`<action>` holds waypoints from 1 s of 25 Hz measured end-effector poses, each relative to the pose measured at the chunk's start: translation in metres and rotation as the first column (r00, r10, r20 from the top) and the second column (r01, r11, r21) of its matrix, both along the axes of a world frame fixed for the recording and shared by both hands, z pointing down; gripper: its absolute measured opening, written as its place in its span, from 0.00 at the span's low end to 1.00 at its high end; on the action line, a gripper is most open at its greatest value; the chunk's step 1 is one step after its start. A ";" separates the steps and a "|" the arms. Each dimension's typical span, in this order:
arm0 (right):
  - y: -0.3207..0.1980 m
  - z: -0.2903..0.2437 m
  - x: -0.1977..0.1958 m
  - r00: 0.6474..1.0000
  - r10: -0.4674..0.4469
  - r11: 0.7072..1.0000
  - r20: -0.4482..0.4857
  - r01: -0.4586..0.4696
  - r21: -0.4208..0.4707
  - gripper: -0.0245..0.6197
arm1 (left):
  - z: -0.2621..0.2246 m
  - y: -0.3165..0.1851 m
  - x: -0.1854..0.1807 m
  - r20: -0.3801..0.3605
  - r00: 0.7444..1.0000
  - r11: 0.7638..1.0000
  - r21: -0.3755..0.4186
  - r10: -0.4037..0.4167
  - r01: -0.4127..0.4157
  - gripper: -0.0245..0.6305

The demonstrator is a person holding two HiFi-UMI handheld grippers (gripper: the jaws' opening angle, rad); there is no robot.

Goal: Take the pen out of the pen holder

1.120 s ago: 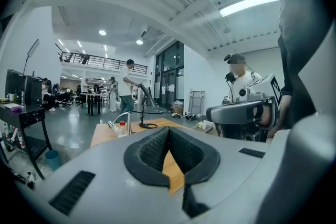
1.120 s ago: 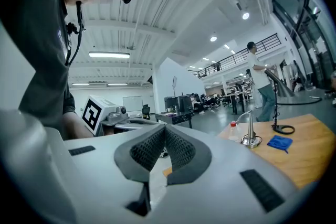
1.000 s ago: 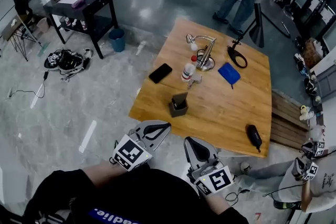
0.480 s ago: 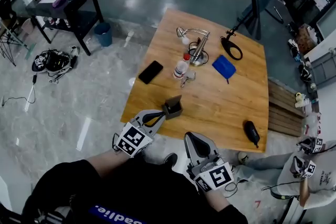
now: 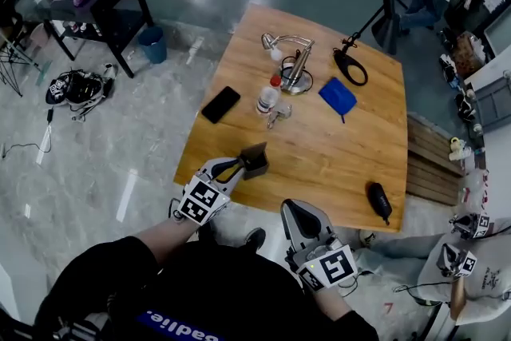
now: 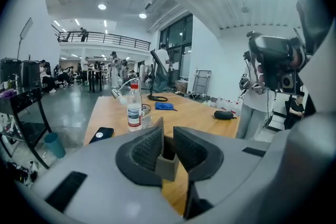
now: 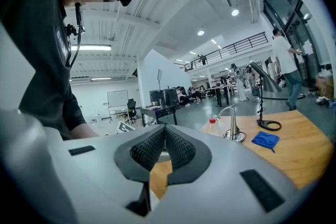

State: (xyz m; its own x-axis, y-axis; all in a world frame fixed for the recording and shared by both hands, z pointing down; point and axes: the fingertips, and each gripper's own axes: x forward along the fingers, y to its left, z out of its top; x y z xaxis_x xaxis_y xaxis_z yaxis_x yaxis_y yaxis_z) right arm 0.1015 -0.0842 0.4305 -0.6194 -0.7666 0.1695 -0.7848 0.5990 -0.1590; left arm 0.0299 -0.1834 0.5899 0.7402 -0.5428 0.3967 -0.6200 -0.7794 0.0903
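Note:
The dark grey square pen holder (image 5: 256, 158) stands near the front left edge of the wooden table (image 5: 335, 156). My left gripper (image 5: 238, 167) reaches over that edge and is shut on the holder's near wall. In the left gripper view this grey wall (image 6: 166, 164) sits pinched between the ribbed pads of the left gripper (image 6: 168, 129). I cannot make out a pen inside the holder. My right gripper (image 5: 295, 213) hangs below the table's front edge, to the right of the holder. In its own view the right gripper (image 7: 165, 128) is shut and holds nothing.
Farther back on the table are a black phone (image 5: 220, 104), a water bottle (image 5: 266, 98), a metal desk lamp (image 5: 289, 64), a blue cloth (image 5: 338, 95) and a black ring-shaped lamp base (image 5: 350, 66). A black case (image 5: 378, 201) lies at the front right. A dark side table (image 5: 88, 0) stands at far left.
My left gripper has moved forward over the table's edge to the pen holder and closed from open onto its wall. The right gripper has stayed shut below the edge.

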 end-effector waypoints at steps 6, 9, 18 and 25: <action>0.004 0.009 0.009 1.000 0.007 0.999 -0.016 -0.007 -0.036 0.05 | 0.029 -0.015 0.001 0.031 0.999 0.998 -0.034 -0.042 0.043 0.17; 0.004 0.006 0.013 1.000 0.016 1.000 -0.007 -0.016 -0.027 0.05 | 0.040 -0.023 0.002 0.042 0.997 0.996 -0.061 -0.065 0.068 0.18; 0.007 0.010 0.026 0.999 0.044 0.999 -0.024 -0.045 -0.026 0.05 | 0.065 -0.034 0.005 0.065 0.993 0.986 -0.128 -0.098 0.106 0.19; 0.007 0.013 0.030 0.998 0.053 0.998 -0.031 -0.054 -0.038 0.05 | 0.065 -0.033 0.006 0.049 0.993 0.983 -0.148 -0.104 0.110 0.14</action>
State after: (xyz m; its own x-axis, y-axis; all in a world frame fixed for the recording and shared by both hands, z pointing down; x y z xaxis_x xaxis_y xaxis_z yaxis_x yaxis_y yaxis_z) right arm 0.1316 -0.0768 0.4434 -0.5720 -0.7908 0.2177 -0.8202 0.5501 -0.1570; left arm 0.0361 -0.2167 0.6545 0.6623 -0.5500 0.5088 -0.7049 -0.6876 0.1744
